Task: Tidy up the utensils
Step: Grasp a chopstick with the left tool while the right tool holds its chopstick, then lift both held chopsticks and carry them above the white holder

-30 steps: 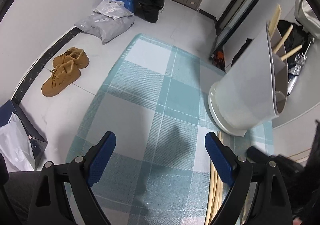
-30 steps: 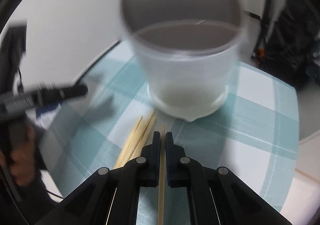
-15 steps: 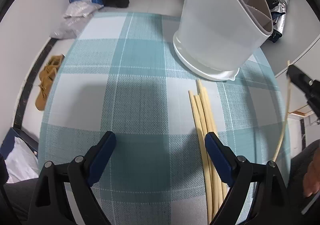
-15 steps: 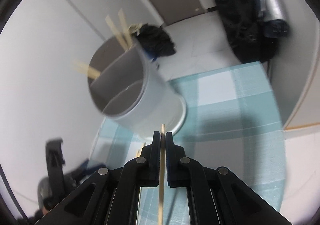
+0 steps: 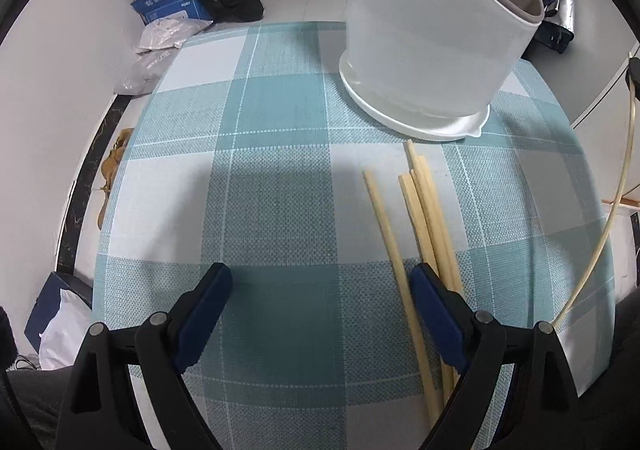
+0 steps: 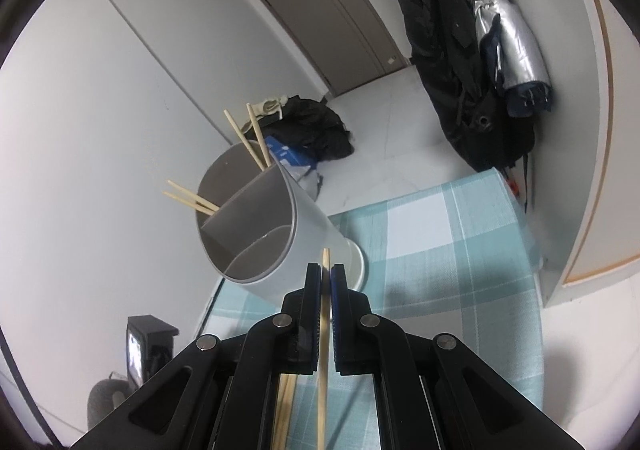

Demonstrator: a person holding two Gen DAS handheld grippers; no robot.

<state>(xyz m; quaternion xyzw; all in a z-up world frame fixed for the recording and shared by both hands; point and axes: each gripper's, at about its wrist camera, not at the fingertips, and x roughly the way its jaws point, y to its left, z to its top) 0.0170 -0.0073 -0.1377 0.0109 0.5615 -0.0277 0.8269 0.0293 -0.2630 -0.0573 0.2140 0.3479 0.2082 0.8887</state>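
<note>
My left gripper (image 5: 318, 304), jaws apart, overlooks loose wooden chopsticks (image 5: 424, 217) on teal-checked cloth (image 5: 280, 169); only my right gripper (image 6: 326, 282), clamping one chopstick (image 6: 325, 334), shows the grey divided holder's (image 6: 260, 217) inside.

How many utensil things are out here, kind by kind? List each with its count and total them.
Chopsticks in the holder: 4
Chopsticks loose on the checked cloth: 4, as far as the overlap shows
Chopstick clamped in the right gripper: 1
Holder: 1
Total: 10
</note>
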